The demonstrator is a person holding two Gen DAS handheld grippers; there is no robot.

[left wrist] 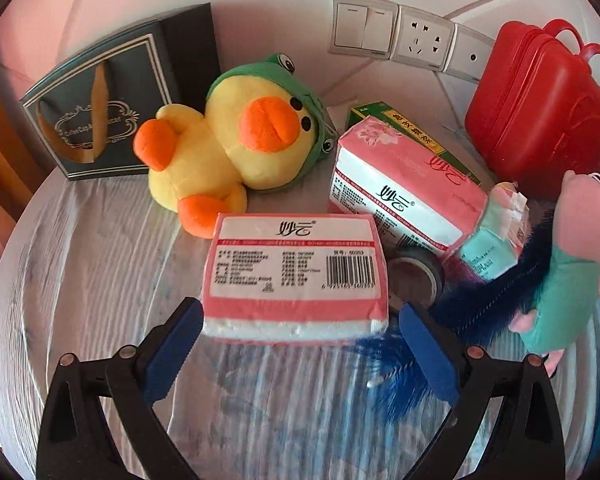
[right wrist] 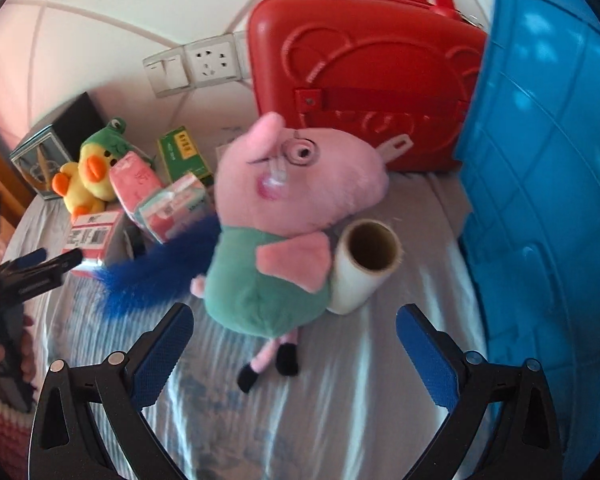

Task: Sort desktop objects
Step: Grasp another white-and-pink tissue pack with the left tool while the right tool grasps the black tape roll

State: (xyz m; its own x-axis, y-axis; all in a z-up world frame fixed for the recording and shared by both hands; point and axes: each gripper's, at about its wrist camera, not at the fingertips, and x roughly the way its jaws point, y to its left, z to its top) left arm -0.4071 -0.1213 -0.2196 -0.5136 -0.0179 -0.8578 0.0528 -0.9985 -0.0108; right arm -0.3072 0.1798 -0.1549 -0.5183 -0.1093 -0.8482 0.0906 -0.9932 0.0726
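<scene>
- The left claw (left wrist: pixel 300 344) is spread wide, its blue pads either side of the near end of a pink tissue pack (left wrist: pixel 294 276) that lies flat, barcode label up, on the counter (left wrist: pixel 100 280); whether the pads touch the pack I cannot tell.
- Behind that pack sits a yellow plush duck (left wrist: pixel 224 148) in a green frog hood, one orange foot just beside the pack's far left corner.
- A dark gift bag (left wrist: pixel 100 108) stands upright behind the duck, against the wall.
- To the right, a second pink tissue pack (left wrist: pixel 404 184) lies tilted, resting against a green box (left wrist: pixel 416 128); a small mint-and-pink tissue packet (left wrist: pixel 496 232) leans at its near end.
- A roll of dark tape (left wrist: pixel 416 276) lies between the two pink packs, and a blue feathery item (left wrist: pixel 488 300) trails across the counter beside it.
- The right claw (right wrist: pixel 294 354) is also spread — nothing between its pads; a pink pig plush (right wrist: pixel 284 216) in a green shirt lies just ahead of it, feet toward the camera.
- A roll of clear film (right wrist: pixel 360 268) lies touching the pig's right side, its cardboard core facing the camera.
- A red case (right wrist: pixel 364 76) with handles stands upright behind the pig, and a blue plastic bin (right wrist: pixel 548 184) is tilted at the right edge.
</scene>
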